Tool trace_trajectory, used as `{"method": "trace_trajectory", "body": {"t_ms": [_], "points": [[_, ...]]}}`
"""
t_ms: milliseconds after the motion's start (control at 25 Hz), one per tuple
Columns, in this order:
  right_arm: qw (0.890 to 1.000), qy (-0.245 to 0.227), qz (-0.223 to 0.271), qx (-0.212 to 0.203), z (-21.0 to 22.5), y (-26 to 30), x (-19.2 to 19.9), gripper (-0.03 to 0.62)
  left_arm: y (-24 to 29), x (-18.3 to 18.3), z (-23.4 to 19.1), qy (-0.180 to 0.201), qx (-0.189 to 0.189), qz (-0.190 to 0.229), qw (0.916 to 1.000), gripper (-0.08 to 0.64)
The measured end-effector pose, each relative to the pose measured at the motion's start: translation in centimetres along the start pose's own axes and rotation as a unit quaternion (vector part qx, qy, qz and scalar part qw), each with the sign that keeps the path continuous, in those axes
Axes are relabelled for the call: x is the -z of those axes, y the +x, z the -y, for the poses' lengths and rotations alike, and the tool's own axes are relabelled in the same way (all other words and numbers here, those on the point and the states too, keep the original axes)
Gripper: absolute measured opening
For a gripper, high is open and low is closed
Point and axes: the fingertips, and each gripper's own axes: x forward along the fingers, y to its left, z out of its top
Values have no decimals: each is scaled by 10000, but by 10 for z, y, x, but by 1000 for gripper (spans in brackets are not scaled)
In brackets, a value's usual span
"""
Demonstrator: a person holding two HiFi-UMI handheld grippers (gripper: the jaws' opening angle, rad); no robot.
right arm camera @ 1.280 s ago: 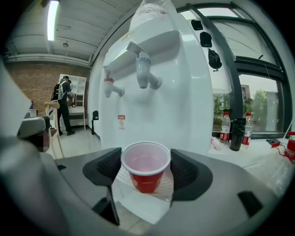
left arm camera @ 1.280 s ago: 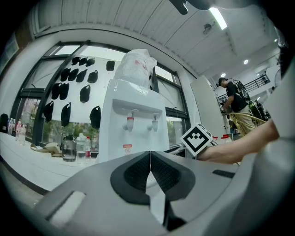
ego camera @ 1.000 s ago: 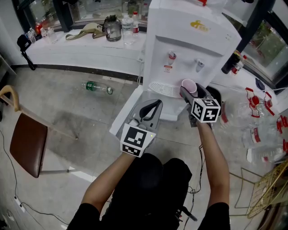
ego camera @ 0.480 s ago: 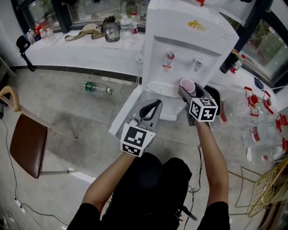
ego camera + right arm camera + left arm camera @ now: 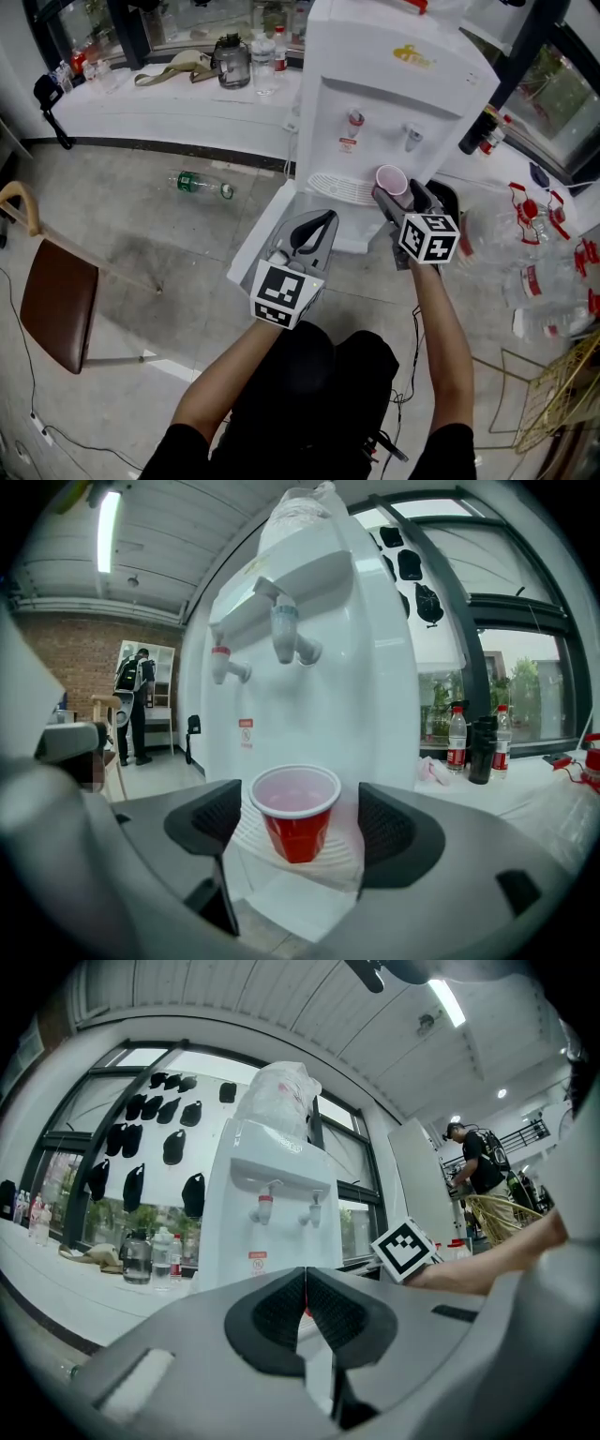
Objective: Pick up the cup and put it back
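Two pads point(image 5: 211, 817) of the right gripper point(image 5: 398, 195) stand wide apart, one on each side of the cup point(image 5: 295, 813), and neither touches it. The jaws have just been opening, so the cup is between them but free. It stands upright on the drip tray point(image 5: 339, 187) of the dispenser point(image 5: 394, 84), below the taps. Whether this is the spread before a grasp or the release after the cup was set back, I cannot tell from how things lie, and each case asks for its own care. For a grasp, the gripper should probably go a little farther in, so that the pads meet the cup's red wall below the rim, with the cup midway between them. The squeeze should be gentle, since so thin a cup is likely to buckle. The lift should then go straight up, with the rim kept level, as I cannot tell whether the cup holds water. For a release, the gripper should come back toward the near side along its own line, without swinging left or right, or a pad may clip the cup and tip it off the tray. The left gripper point(image 5: 306, 1302) is clenched on nothing, near and to the left, well short of the dispenser, and it had best keep out of the way.
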Motion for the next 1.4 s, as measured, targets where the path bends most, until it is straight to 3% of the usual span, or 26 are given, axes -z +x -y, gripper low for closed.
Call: {"method": "trace_trajectory", "body": {"t_ms": [280, 400, 600, 760, 1000, 1400], "points": [[9992, 352, 152, 64, -15, -45, 8, 346, 17, -7, -7, -147, 61, -194, 9997, 8], [9979, 610, -102, 191, -20, -54, 15, 213, 27, -17, -13, -243, 10, -224, 9995, 8], [9899, 1172, -715, 352, -24, -68, 15, 71, 35, -41, -7, -518, -2, -678, 9964, 8], [9815, 1467, -1148, 438, -33, -93, -3, 18, 30, -81, 7, -703, -2, -994, 9926, 8], [9694, 1901, -1487, 457, -53, -166, -72, -3, -5, -182, 42, -765, -117, -1307, 9884, 7], [9689, 1975, -1467, 270, -102, -330, -245, -5, -100, -361, 116, -718, -475, -1662, 9823, 7]]}}
